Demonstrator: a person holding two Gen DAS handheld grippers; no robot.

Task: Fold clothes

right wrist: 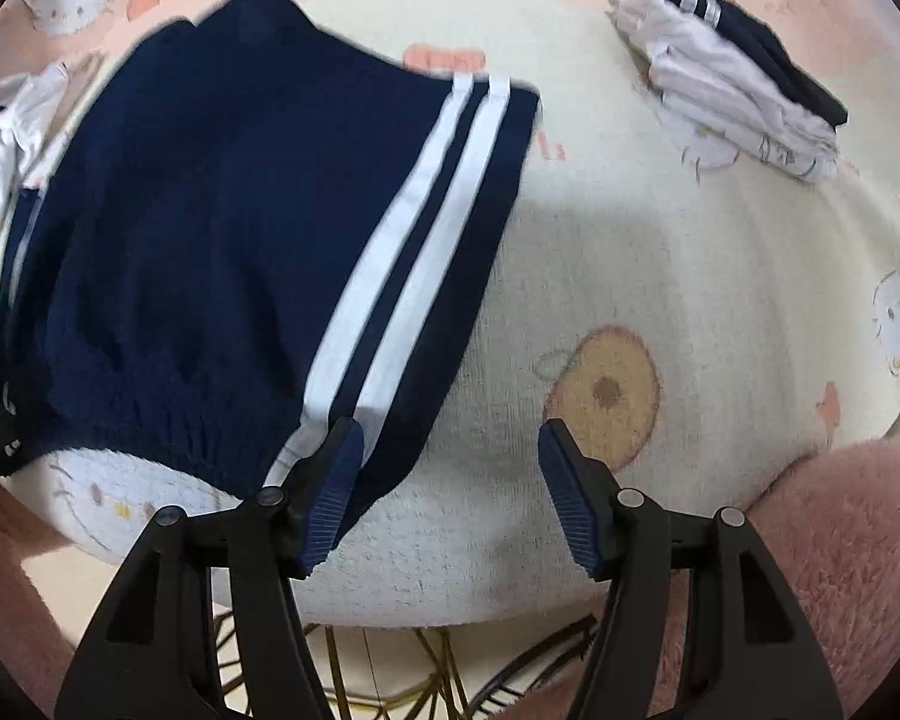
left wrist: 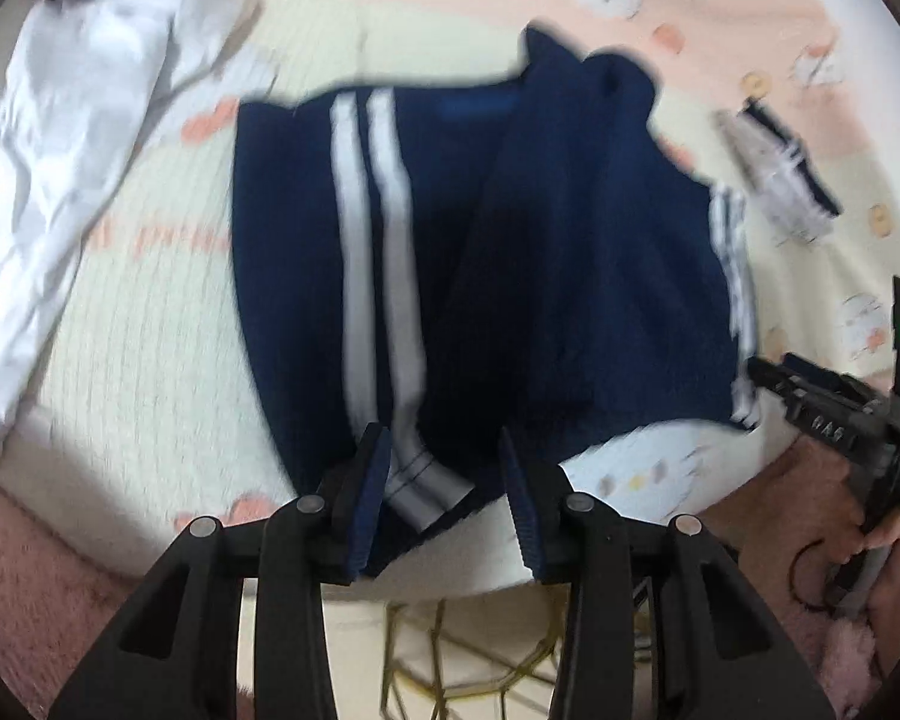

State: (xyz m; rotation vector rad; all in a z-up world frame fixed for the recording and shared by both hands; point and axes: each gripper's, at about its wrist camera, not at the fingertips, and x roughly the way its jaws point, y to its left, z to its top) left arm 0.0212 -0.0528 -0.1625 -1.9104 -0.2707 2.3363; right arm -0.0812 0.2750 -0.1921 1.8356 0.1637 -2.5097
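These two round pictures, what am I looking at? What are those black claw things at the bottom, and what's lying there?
Each picture comes from a fisheye camera mounted on a hand-held gripper that a person carries, one per hand, looking along its two fingers. The left hand-held gripper stands open around the near hem of the navy shorts with white stripes, not clamping it. The right hand-held gripper is open too, its left finger over the shorts' edge, holding nothing. The shorts lie spread on a cartoon-print blanket. A crumpled white garment lies to the left, and a folded stack of clothes to the right.
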